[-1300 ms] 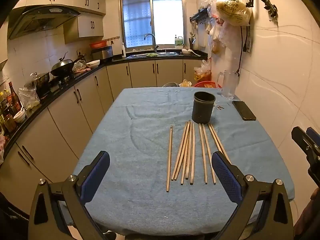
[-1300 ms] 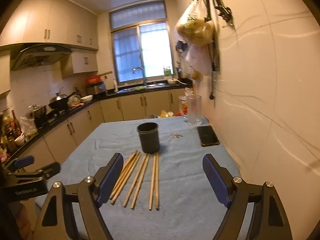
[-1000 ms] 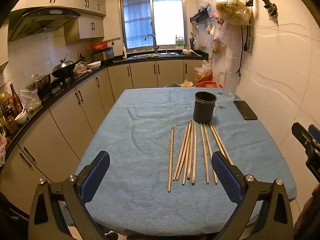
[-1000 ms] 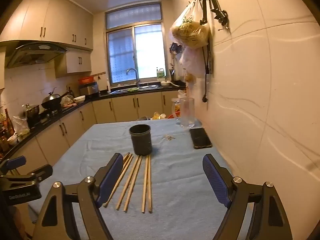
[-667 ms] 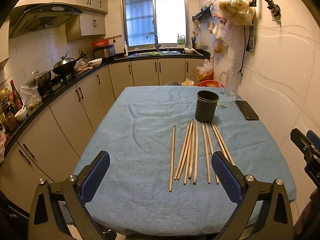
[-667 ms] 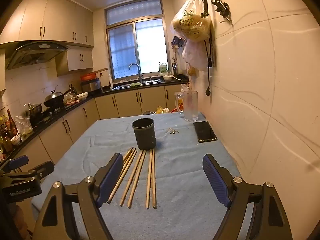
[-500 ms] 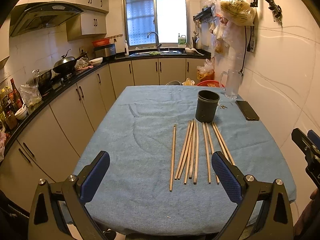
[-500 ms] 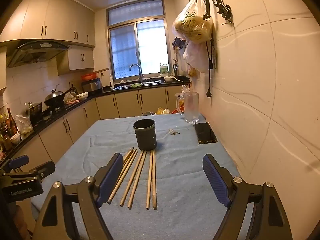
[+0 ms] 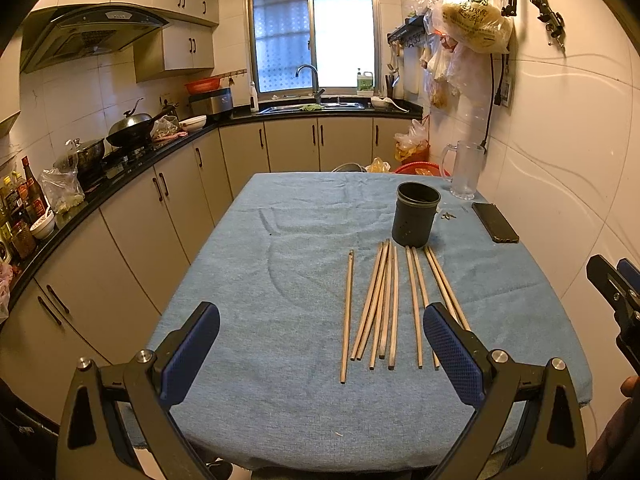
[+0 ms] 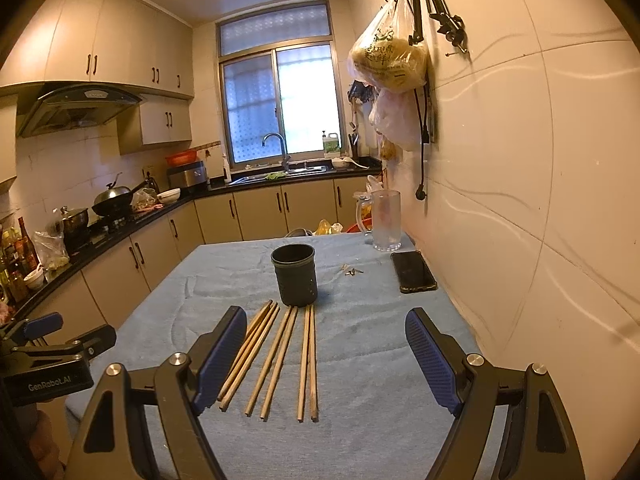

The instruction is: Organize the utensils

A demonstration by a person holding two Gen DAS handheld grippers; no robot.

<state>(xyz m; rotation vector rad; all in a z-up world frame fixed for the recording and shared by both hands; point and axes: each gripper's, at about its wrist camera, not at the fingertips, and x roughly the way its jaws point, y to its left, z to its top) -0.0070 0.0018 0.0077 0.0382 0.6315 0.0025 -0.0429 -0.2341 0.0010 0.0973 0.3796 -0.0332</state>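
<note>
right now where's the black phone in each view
Left wrist view: black phone lies at right of centre, near the wall edge of the table.
Right wrist view: it lies right of centre, beyond the right finger.
Shared landmark: the dark cup, standing left of the phone in both.

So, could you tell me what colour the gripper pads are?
Dark blue, textured; clearest on the right gripper pads in the right wrist view.

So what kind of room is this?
A home kitchen, most likely: a sink under the window, a wok on the stove, and chopsticks beside a dark cup on the cloth-covered table.
</note>
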